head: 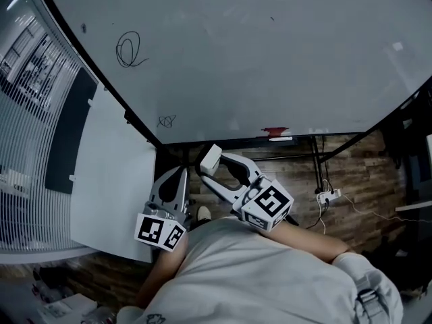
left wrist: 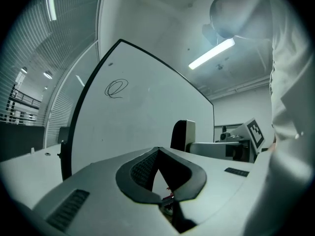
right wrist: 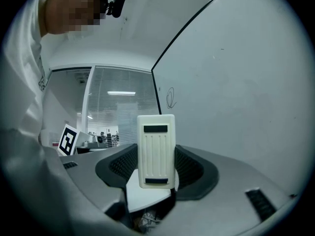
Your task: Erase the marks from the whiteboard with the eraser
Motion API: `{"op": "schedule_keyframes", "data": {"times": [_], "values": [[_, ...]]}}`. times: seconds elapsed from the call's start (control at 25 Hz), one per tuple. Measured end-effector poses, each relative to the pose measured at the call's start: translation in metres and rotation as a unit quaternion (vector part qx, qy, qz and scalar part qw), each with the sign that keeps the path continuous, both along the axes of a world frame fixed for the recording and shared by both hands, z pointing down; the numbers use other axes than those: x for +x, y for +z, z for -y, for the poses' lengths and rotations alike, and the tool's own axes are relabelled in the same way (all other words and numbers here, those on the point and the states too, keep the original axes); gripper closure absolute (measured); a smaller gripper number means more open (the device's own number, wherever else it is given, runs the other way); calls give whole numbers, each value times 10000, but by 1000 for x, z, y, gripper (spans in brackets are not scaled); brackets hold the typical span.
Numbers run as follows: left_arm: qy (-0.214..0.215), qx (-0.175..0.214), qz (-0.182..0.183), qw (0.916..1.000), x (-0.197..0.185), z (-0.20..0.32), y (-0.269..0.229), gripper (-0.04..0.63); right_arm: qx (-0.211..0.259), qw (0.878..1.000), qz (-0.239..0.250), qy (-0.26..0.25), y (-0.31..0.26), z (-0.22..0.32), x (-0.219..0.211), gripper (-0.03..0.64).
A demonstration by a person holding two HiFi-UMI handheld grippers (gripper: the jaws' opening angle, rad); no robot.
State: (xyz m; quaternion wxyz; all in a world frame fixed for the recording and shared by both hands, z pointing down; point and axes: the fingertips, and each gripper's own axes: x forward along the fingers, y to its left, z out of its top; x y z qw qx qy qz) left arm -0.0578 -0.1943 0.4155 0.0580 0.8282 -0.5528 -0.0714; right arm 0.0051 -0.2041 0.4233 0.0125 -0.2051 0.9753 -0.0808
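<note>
Below the whiteboard [head: 270,59], the eraser [right wrist: 156,150] is clamped upright in the right gripper [head: 213,170]. The left gripper [left wrist: 156,154] is held beside it, jaws pressed together on nothing. A looped scribble [head: 129,49] and a smaller mark [head: 167,121] are seen on the board.

Cool, dim light is washing all views. A long white fluorescent ceiling tube [left wrist: 211,54] is blooming in the left gripper view. The large glossy white whiteboard [head: 256,52] is reading grey, catching faint glare spots. Fisheye is bending edges; gripper-view corners are vignetting black.

text: none legible | whiteboard [head: 270,59]: wordless scribbles [head: 129,49] only | marker cubes [head: 160,233]: patterns, no letters
</note>
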Motion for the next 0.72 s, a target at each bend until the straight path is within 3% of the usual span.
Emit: {"op": "schedule_keyframes", "data": {"times": [0.28, 0.72], "values": [[518, 26, 96, 9986, -22, 35, -8, 589, 45, 9988, 61, 479, -5, 28, -15, 380], [1093, -120, 273, 9936, -76, 66, -11, 589, 597, 9922, 76, 1093, -29, 67, -59, 380]]}}
